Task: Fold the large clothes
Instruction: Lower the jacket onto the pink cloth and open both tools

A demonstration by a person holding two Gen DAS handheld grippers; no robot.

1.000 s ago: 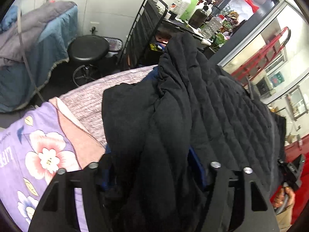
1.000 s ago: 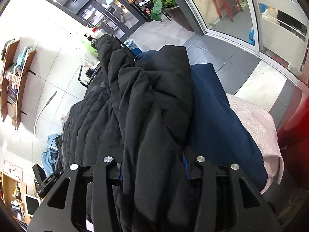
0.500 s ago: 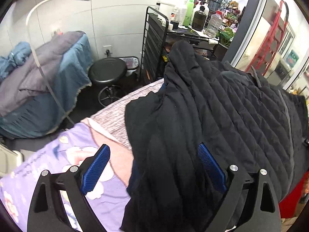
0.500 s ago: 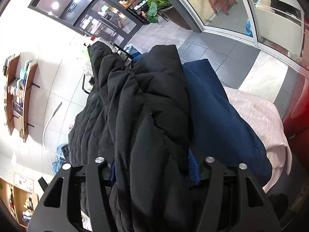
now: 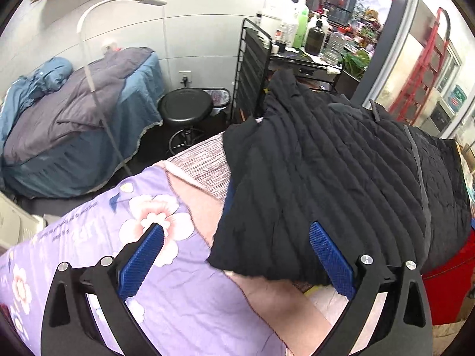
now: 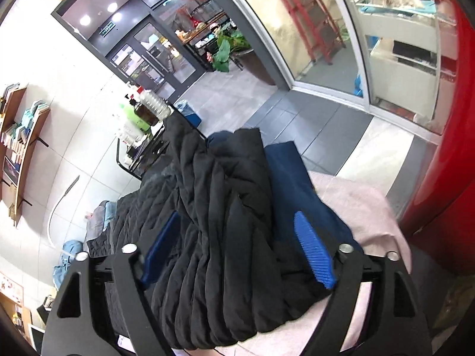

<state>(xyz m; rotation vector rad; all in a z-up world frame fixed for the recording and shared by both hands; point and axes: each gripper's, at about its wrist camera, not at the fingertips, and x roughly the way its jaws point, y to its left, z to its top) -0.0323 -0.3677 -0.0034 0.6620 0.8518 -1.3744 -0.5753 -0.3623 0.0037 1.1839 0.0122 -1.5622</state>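
Both grippers are being held with jaws spread wide and nothing pinched between the blue pads. The left gripper [image 5: 236,255] is being hovered over a floral sheet [image 5: 166,290], with the near corner of the black coat [image 5: 326,184] lying between its fingers but apart from both pads. The right gripper [image 6: 237,249] is being held over a bunched fold of the coat [image 6: 225,237], which is lying loose in the gap; whether the fabric is brushing the pads cannot be told.

The coat is being supported by a bed, spread in a quilted heap over a pink-grey cover [image 5: 202,160]. A navy lining [image 6: 294,184] is being shown beside the black folds in the right view, with the cover [image 6: 356,201] just beyond it.

Farther out, a black stool [image 5: 185,109] is being flanked by a second bed [image 5: 80,121] and a black cart [image 5: 261,68] loaded with bottles. A red ladder [image 5: 421,68] is standing behind glass.
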